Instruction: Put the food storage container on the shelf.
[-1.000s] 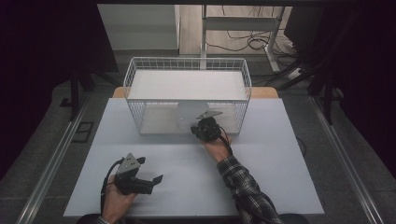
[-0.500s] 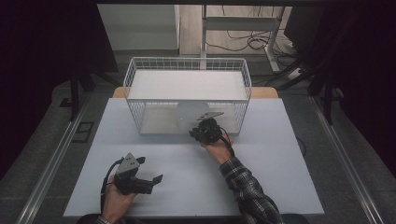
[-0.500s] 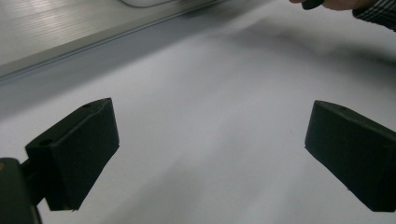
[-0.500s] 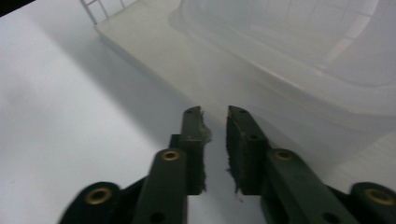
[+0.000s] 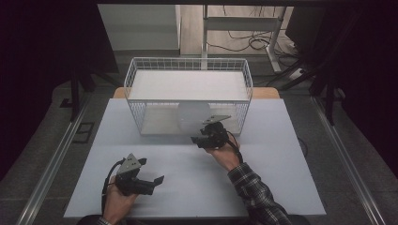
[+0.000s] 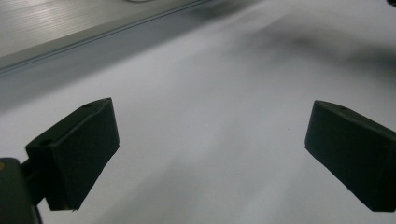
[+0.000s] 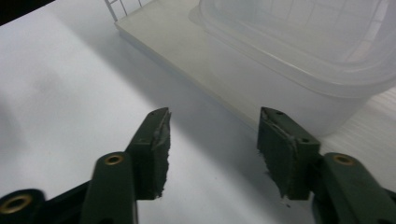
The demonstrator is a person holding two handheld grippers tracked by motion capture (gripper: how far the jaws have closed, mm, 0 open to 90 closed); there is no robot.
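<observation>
The right gripper [image 5: 199,139], jaws apart and empty, hovers just before the wire basket [image 5: 136,79], where what looks like a translucent plastic container [image 7: 299,51] sits inside. The left gripper [image 5: 157,180] rests released, near-left on the white table [image 5: 291,187].

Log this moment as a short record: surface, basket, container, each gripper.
surface: white table
basket: white wire basket at the far middle of the table, open side facing the person
container: translucent plastic tub on the basket's lower shelf
left gripper: open, over bare table near the front edge, nothing between its fingers
right gripper: open, just in front of the tub, not touching it
</observation>
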